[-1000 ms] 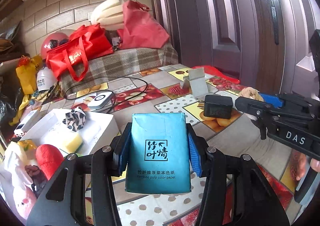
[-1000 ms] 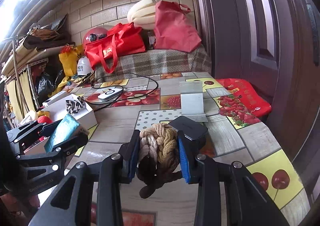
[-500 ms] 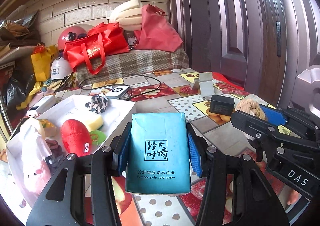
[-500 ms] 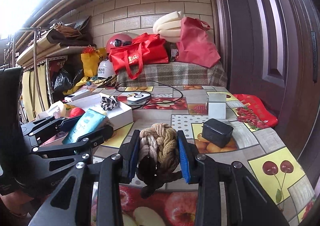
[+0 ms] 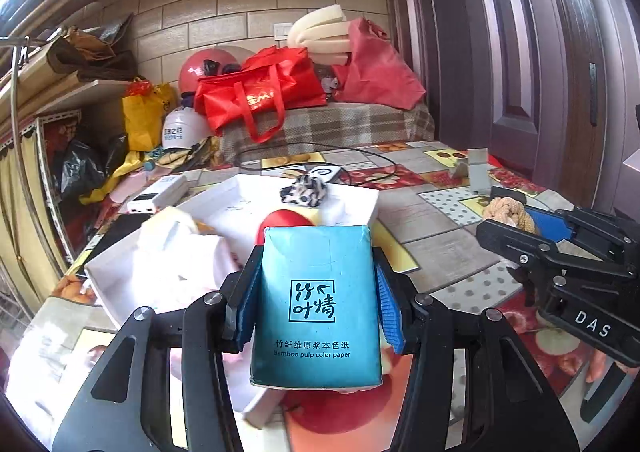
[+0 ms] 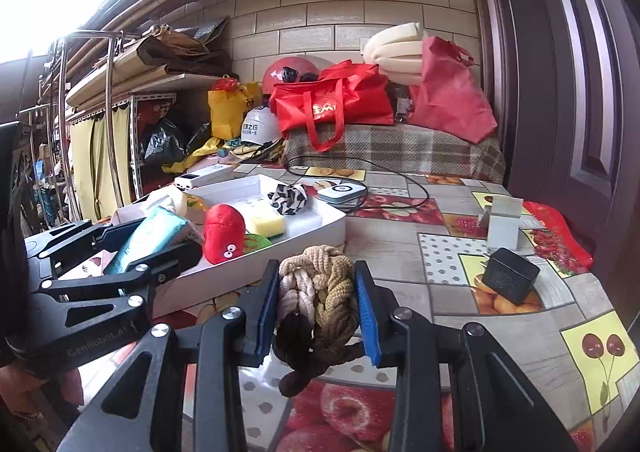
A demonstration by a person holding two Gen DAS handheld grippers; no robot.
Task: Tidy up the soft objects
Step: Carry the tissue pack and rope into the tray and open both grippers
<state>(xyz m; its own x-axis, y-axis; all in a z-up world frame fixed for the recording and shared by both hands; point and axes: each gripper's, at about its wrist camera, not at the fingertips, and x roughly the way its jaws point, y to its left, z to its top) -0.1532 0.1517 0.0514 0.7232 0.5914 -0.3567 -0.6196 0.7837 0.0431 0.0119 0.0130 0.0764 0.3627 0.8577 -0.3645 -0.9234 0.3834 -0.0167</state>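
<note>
The left gripper [image 5: 318, 304] is clamped on the teal tissue pack [image 5: 316, 308] above the white tray [image 5: 360, 200]; the right gripper [image 6: 316, 308] pinches the braided rope [image 6: 316, 292] between its 2 fingers.

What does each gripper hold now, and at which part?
The left gripper holds the teal pack of bamboo paper tissues by its two long sides. The right gripper holds the beige and brown knotted rope bundle across its middle.
</note>
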